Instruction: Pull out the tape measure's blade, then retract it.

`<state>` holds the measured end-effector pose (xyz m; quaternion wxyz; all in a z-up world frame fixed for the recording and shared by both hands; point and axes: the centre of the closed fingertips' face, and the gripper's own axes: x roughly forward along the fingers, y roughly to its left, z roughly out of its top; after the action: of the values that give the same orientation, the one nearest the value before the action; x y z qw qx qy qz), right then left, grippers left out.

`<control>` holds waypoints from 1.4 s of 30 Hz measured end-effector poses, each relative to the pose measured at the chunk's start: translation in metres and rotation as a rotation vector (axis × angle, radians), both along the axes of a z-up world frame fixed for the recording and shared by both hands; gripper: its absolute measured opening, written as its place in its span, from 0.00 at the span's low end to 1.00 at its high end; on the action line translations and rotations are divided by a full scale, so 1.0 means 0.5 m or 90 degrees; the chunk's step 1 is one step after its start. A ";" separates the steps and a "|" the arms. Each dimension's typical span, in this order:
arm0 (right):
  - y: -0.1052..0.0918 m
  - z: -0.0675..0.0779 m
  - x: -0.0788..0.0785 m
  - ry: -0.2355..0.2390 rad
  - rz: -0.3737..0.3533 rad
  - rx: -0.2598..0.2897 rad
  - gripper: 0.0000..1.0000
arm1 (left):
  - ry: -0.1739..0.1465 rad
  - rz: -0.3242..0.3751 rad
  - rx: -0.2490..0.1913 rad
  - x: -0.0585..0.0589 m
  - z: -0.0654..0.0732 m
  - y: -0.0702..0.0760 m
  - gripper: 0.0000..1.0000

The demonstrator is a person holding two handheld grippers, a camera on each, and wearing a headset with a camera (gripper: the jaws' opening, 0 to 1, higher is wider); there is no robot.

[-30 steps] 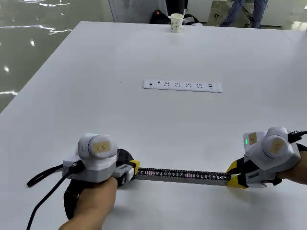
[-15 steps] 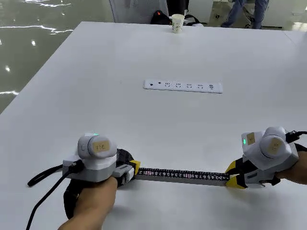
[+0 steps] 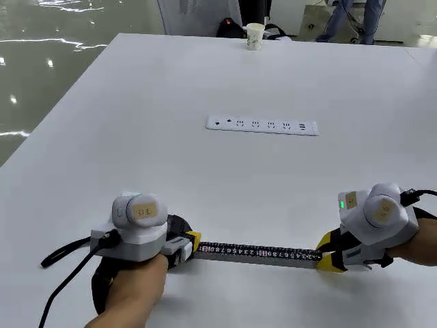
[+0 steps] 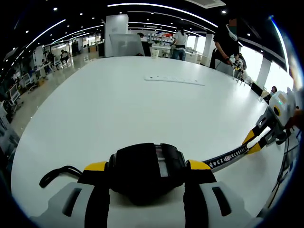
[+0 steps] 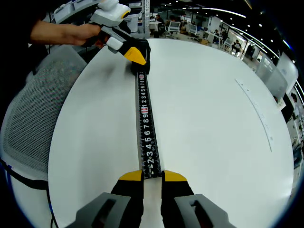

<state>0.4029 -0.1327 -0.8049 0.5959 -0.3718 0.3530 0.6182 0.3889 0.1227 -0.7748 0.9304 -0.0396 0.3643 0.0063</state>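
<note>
A black tape measure case lies at the near left of the white table, with my left gripper shut on it. Its dark, numbered blade runs flat along the table to the right. My right gripper is shut on the blade's end, its yellow fingertips pinching it low over the table. In the right gripper view the blade stretches away to the case and the left gripper. The left gripper view has the right gripper at the far right.
A white power strip lies mid-table and a paper cup stands at the far edge. A black strap and a cable trail left of the case. A mesh chair sits beside the table's near edge. People stand beyond the table.
My right gripper has slid a little to the left toward the case, and the exposed blade is slightly shorter. The left gripper and the case have stayed put.
</note>
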 end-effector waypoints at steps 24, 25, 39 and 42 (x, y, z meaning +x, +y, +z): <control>0.040 0.006 -0.003 0.002 0.001 0.007 0.10 | 0.002 0.003 -0.007 0.000 0.000 0.002 0.58; 0.041 0.006 -0.003 0.002 0.001 0.007 0.10 | 0.002 0.003 -0.007 0.001 0.000 0.002 0.58; 0.067 0.005 -0.005 0.004 0.004 0.012 0.10 | 0.004 0.003 -0.010 -0.001 -0.001 0.002 0.58; 0.072 0.004 -0.005 0.005 0.005 0.013 0.10 | 0.004 0.003 -0.011 -0.001 -0.001 0.002 0.58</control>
<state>0.4003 -0.0966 -0.8028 0.5958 -0.3645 0.3477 0.6255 0.3883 0.1237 -0.7754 0.9288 -0.0482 0.3673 0.0053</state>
